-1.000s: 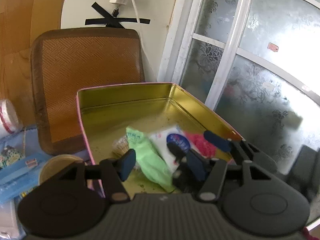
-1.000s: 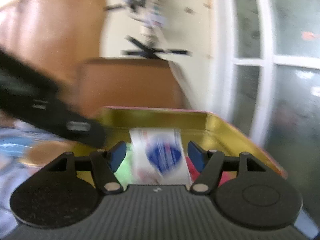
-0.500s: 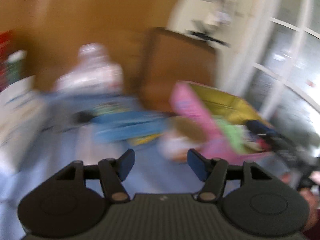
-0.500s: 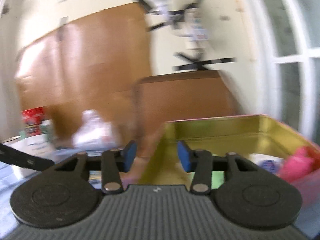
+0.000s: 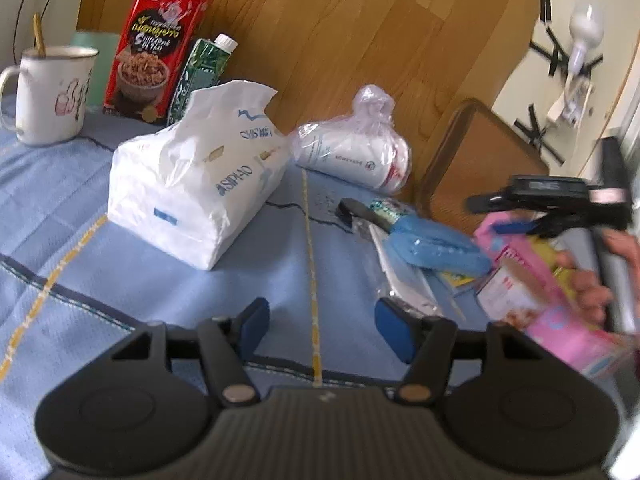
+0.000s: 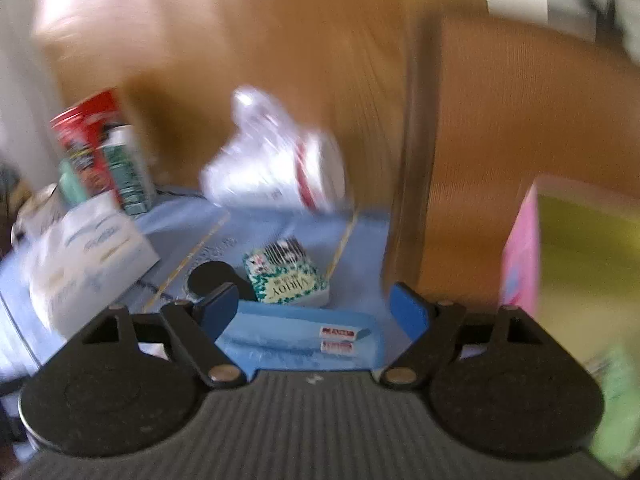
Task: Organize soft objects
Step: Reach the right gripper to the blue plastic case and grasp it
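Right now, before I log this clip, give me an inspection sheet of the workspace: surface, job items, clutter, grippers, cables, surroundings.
Surface: blue quilted cloth with yellow stitched lines.
Job's things: white tissue pack; tied plastic bag holding a white bundle; blue pouch; small green-patterned packet; pink tin with gold inside, at the right.
Clutter: white mug with a stick in it; red cereal box; green carton.
Grippers: left gripper open, nothing between its jaws; right gripper with jaws opening, above the blue pouch, not pressing it.
Cables: thin dark cord on the cloth.
Surroundings: wooden panel behind; brown woven mat leaning; black tape on the wall.
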{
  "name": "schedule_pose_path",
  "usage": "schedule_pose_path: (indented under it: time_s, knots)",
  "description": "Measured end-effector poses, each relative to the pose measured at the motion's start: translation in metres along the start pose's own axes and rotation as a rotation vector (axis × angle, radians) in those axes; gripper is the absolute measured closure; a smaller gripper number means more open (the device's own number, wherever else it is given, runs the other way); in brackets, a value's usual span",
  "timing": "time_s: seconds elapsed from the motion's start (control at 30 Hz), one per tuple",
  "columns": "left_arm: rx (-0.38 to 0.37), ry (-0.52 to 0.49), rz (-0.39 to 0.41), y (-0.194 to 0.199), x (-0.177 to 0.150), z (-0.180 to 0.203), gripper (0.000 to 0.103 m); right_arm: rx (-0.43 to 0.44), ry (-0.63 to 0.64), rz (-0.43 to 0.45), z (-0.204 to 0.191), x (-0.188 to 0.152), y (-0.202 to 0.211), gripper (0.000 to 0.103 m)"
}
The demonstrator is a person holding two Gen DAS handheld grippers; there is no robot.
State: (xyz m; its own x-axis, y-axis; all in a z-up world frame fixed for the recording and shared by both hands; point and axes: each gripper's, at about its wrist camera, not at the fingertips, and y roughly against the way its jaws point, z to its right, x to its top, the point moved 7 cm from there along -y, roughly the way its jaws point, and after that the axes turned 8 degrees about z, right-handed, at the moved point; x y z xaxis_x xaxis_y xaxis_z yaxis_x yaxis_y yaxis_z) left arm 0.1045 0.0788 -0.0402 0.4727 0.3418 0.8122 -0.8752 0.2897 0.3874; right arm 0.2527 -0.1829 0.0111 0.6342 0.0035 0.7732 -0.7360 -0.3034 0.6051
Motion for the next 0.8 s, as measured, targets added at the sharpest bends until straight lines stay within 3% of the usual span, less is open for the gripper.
schedule_pose_path:
  time_s: [0.07,0.17,0.27,0.4,0.57,0.7,0.8]
  knots:
    - [-0.013,0.039,0.014,0.001,0.002,-0.004,0.042,0.026,-0.125,-0.125,0.009,-0.004,-0.021,0.019]
    - [-0.033,0.082,0.02,0.002,0.004,-0.008,0.041,0.095,-0.172,-0.17,-0.009,-0.017,-0.017,0.022]
    - [-0.048,0.094,0.01,-0.001,0.003,-0.01,0.041,0.258,-0.061,-0.22,-0.061,-0.048,0.002,0.025]
    - [-0.056,0.095,0.021,0.002,0.003,-0.009,0.041,0.374,0.113,-0.17,-0.107,-0.096,0.04,0.025]
    - [-0.049,0.106,0.017,0.001,0.003,-0.011,0.038,0.26,0.307,0.062,-0.121,-0.112,0.07,0.025]
    - [-0.034,0.101,0.02,0.002,0.003,-0.011,0.038,0.198,0.327,0.118,-0.124,-0.103,0.054,0.025]
    - [-0.03,0.104,0.034,0.004,0.004,-0.012,0.037,0.229,0.308,0.128,-0.135,-0.09,0.04,0.024]
